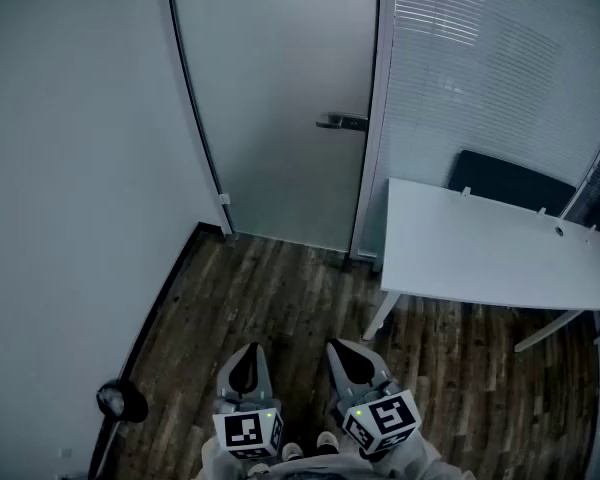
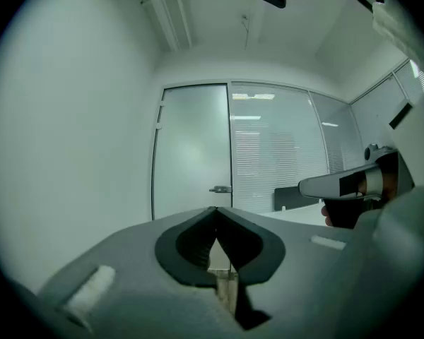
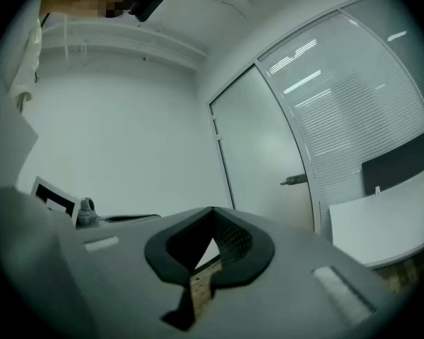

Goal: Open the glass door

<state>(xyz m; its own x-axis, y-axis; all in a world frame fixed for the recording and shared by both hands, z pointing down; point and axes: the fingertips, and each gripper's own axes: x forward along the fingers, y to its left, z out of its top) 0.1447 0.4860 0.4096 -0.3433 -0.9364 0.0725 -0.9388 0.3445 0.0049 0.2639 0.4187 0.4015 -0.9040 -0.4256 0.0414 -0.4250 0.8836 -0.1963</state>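
The glass door [image 1: 280,98] is frosted and closed. It stands at twelve o'clock from the person, across a stretch of wood floor [image 1: 280,298]. Its lever handle [image 1: 342,122] sits on the door's right edge at about one o'clock, and the hinges [image 1: 223,200] run down the left edge. The task looks barely begun: both tools hang low and close to the body, well apart from the handle. The left gripper [image 1: 248,360] has its jaws pressed together on nothing, and so does the right gripper [image 1: 352,356]. The right one is likely the better choice, being on the handle's side. It would need to spread its jaws first, come in level, close around the lever out near its free end, press down, then move the door in an arc about the hinges. Which way the door swings cannot be told from here. Room is tight on both sides. A white table [image 1: 480,248] juts in at two to three o'clock with its corner near the door frame, and a bare wall [image 1: 70,168] closes off nine o'clock. A small dark round object [image 1: 120,400] lies on the floor at eight. The clear lane runs straight ahead.
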